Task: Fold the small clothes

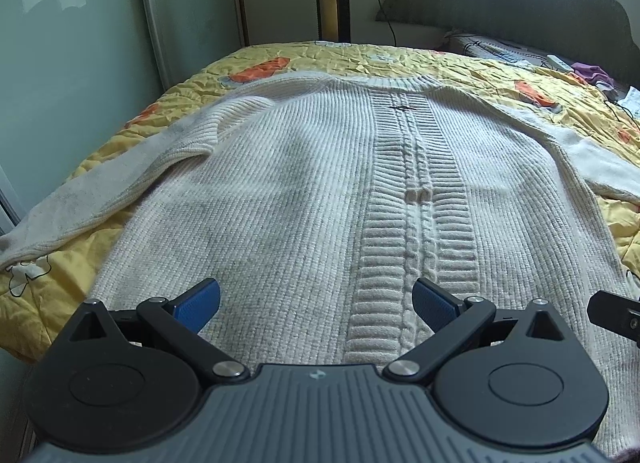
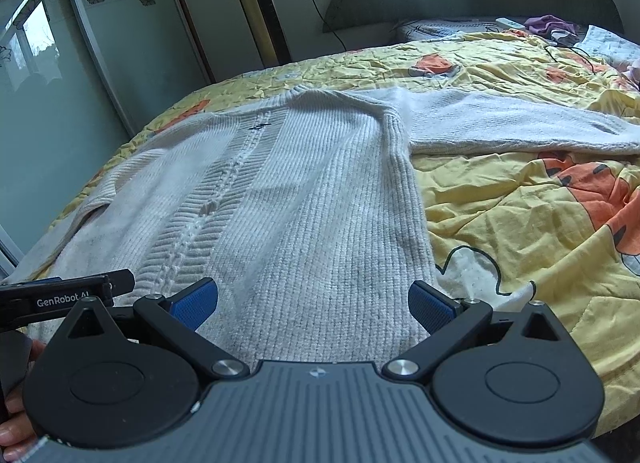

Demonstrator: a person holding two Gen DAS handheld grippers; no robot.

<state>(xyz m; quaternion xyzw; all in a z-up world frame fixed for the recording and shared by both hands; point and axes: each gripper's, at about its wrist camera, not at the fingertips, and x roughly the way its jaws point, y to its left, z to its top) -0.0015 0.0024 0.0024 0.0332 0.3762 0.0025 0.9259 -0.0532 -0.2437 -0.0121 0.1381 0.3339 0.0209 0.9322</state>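
A cream knitted sweater [image 1: 304, 191] lies flat on the bed with its cable-knit strip running away from me and both sleeves spread outward. My left gripper [image 1: 318, 305] hangs open over the sweater's near hem, left of the cable strip, with nothing between its blue pads. In the right wrist view the same sweater [image 2: 304, 199] fills the middle, its right sleeve [image 2: 520, 123] stretched out across the quilt. My right gripper [image 2: 314, 305] is open above the hem near the sweater's right side edge. The left gripper's body [image 2: 64, 295] shows at the left edge there.
A yellow quilt [image 2: 520, 215] with orange cartoon prints covers the bed. A dark headboard [image 1: 520, 3] stands at the far end, with pillows, a purple cloth [image 2: 548, 25] and a cable near it. A gold tower fan [image 2: 260, 7] and a mirrored wardrobe [image 2: 60, 83] stand to the left.
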